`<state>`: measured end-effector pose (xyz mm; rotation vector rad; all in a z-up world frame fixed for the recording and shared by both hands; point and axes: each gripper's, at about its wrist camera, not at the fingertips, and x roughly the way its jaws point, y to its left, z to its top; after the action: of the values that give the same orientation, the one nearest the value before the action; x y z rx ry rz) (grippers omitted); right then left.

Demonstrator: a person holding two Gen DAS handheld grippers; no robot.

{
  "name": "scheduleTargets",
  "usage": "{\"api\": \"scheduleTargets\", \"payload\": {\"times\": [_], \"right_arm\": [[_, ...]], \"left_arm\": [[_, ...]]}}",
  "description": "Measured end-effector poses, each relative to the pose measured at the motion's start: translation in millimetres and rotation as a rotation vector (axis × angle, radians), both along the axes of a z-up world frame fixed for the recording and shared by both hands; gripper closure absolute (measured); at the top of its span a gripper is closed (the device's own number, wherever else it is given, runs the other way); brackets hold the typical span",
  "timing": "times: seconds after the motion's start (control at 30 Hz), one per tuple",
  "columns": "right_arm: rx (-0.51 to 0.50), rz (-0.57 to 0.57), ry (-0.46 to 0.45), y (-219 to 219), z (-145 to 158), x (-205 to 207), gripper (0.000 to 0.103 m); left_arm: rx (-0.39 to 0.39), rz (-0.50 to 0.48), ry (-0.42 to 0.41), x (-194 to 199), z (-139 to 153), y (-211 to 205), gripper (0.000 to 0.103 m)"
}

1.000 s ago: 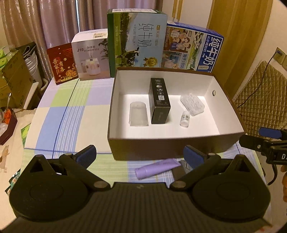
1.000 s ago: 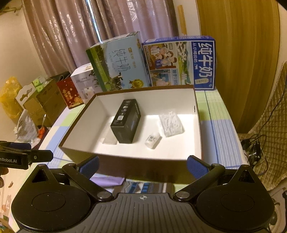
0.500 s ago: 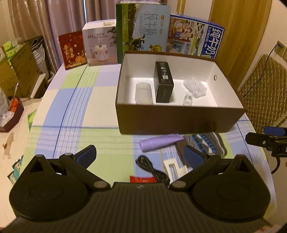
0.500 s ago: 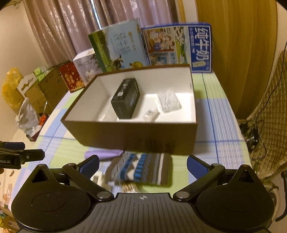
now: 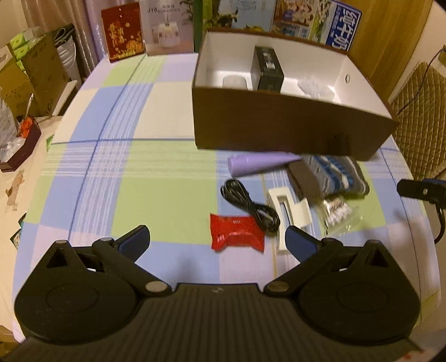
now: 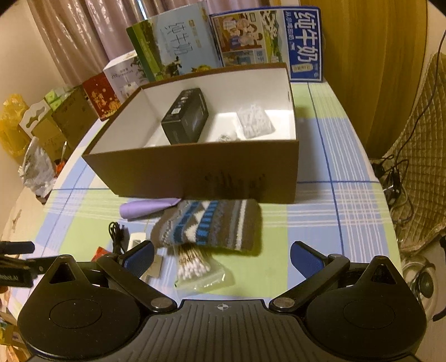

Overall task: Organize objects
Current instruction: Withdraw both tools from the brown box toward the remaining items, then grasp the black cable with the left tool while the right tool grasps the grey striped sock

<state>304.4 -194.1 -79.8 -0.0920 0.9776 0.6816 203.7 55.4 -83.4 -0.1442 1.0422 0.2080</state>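
Observation:
A brown box [image 5: 290,128] [image 6: 195,170] with a white inside holds a black carton [image 5: 266,69] [image 6: 185,117], a clear bag [image 6: 255,121] and a frosted cup [image 5: 234,82]. In front of it lie a purple tube [image 5: 259,164] [image 6: 147,207], a knitted striped sock [image 5: 331,174] [image 6: 211,224], a bag of cotton swabs [image 5: 338,214] [image 6: 195,268], a black cable [image 5: 251,204] [image 6: 115,234], a white clip [image 5: 290,207] and a red packet [image 5: 235,232]. My left gripper [image 5: 216,242] is open just before the red packet. My right gripper [image 6: 221,257] is open over the swabs.
Milk cartons [image 6: 267,41], a white humidifier box [image 5: 167,26] and a red card [image 5: 122,30] stand along the table's far edge. Cardboard boxes [image 5: 25,72] crowd the floor at the left. A quilted chair [image 5: 421,111] stands to the right of the checked tablecloth [image 5: 125,172].
Both grippers have drawn back from the box toward the table's near edge. The loose items in front of the box have come into view. Both stay open.

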Motion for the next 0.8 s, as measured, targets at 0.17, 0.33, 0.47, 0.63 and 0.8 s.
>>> {"api": "scheduleTargets", "payload": {"times": [0.17,0.33,0.47,0.63,0.8], "right_arm": [[-0.010,-0.003,0.013,-2.0,-5.6,-0.3,0.002],[-0.020,-0.020,0.026,-6.3,-12.2,2.1,0.002],[-0.030,-0.044,0.042,-9.0,-18.1,6.6,0.002],[-0.035,-0.063,0.056,-10.3,-22.5,13.2,0.002],[-0.041,-0.083,0.068,-12.1,-26.3,20.6,0.002]], "left_arm": [[-0.005,-0.024,0.020,3.9,-19.4,-7.8,0.003],[-0.009,-0.053,0.023,12.2,-28.7,-6.2,0.005],[-0.038,-0.045,0.014,25.7,-30.0,0.3,0.011],[-0.103,-0.011,0.034,49.5,-40.2,4.2,0.022],[-0.124,0.038,0.064,72.2,-55.5,8.6,0.034]]}}
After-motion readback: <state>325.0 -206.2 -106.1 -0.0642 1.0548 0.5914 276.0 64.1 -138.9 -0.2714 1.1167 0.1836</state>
